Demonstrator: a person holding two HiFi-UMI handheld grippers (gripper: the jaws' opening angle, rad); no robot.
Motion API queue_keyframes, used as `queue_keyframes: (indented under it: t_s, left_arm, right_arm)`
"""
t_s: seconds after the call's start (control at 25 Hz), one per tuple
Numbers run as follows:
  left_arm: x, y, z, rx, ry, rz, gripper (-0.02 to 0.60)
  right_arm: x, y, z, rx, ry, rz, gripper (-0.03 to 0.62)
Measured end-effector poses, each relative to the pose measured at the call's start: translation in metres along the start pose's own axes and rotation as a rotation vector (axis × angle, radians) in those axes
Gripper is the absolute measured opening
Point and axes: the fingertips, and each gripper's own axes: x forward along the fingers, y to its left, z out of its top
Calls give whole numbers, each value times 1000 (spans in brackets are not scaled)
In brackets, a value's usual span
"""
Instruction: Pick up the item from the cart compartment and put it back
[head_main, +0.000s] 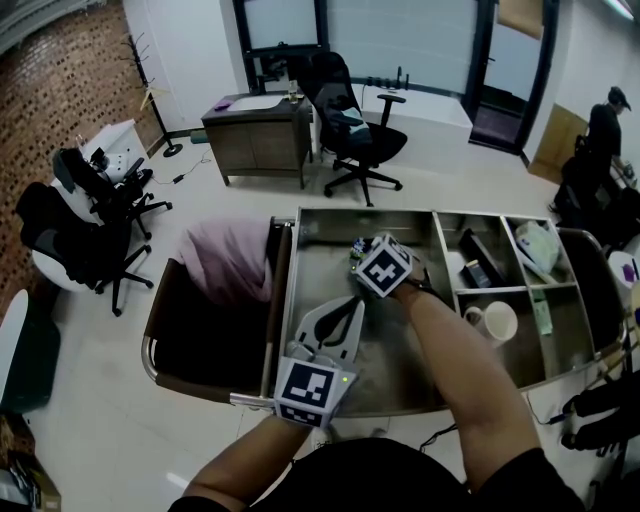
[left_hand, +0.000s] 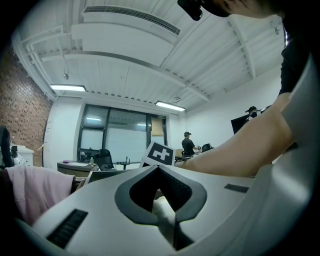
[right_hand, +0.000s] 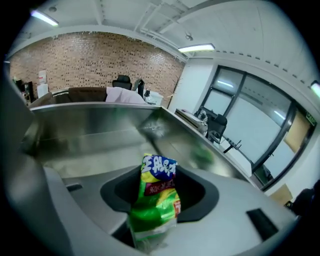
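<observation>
A green snack packet (right_hand: 155, 200) with a yellow and blue top stands upright between the jaws of my right gripper (right_hand: 159, 172), pinched at its lower end. In the head view that gripper (head_main: 362, 258) sits in the far part of the cart's large steel compartment (head_main: 310, 250), its marker cube on top, and only a sliver of the packet (head_main: 354, 260) shows beside it. My left gripper (head_main: 352, 306) hovers over the same compartment nearer the front, jaws together with nothing between them. In the left gripper view its jaws (left_hand: 159, 170) point upward toward the room.
To the right are smaller compartments with a white mug (head_main: 497, 322), a black box (head_main: 480, 270) and a white bag (head_main: 540, 246). A pink cloth (head_main: 232, 260) lies in the brown bin left of the tray. Office chairs, a desk and a person stand farther off.
</observation>
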Motion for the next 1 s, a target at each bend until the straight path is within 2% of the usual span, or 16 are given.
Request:
queue_keyframes:
  t_s: [0.2,0.44,0.6,0.76,1.0]
  left_arm:
    - [0,1,0,-2,2,4,0]
    - [0,2,0,0,6,9,0]
    - [0,2,0,-1,6,13,0]
    - [0,3,0,-2,6,16,0]
    - [-1,3,-1,1,11,20,0]
  right_arm:
    - [-4,-5,-2,-13,-9,-42,158]
    - [-18,-20,4,13,-58,-107,138]
    - [-34,-18,17,50,-123,-96,138]
    - [-56,-14,31,149,-225,-55,138]
    - [-95,-10,52,213,-367,-33,138]
